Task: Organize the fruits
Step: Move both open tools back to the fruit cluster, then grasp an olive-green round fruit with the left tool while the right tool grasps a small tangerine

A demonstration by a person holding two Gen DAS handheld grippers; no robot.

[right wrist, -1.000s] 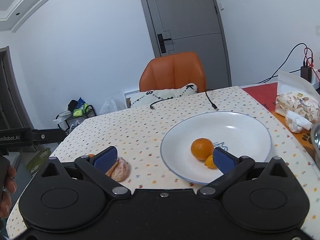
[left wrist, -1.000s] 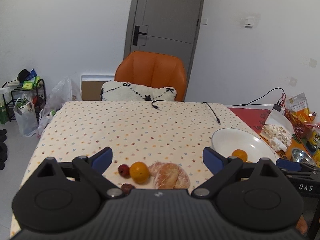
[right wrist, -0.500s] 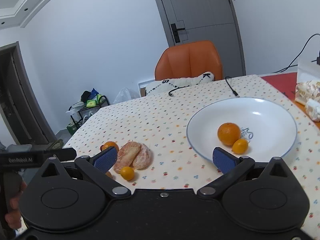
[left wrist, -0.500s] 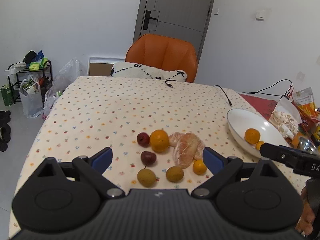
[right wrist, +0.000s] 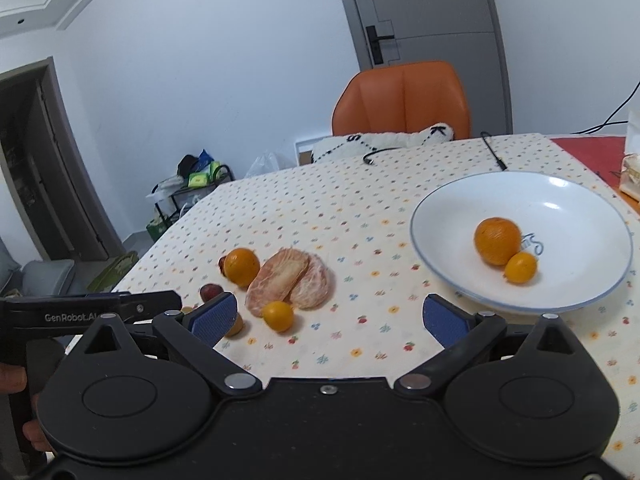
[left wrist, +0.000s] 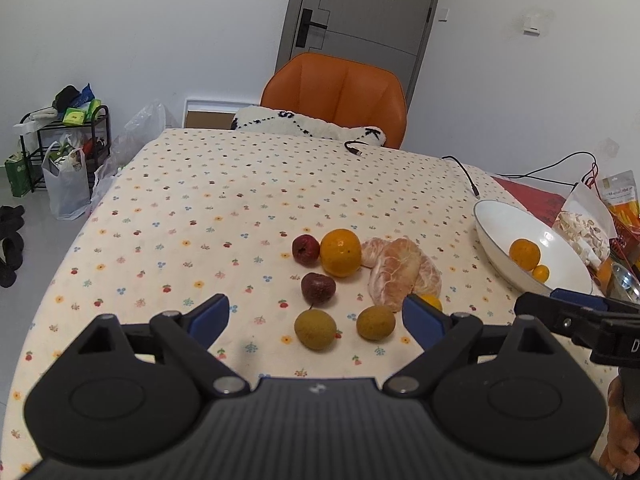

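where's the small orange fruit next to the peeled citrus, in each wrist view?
Left wrist: small orange fruit right of centre, low, just below the peeled citrus, partly hidden behind the left gripper's right finger.
Right wrist: fruit left of centre, in full view, at the near edge of the peeled citrus.
Shared landmark: the white plate, at the right in both views.

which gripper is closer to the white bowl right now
Right. The right gripper hangs just short of the white bowl, its right finger near the rim, jaws closing on nothing. The left gripper is over the loose fruit, off to the bowl's left, also closing, empty.
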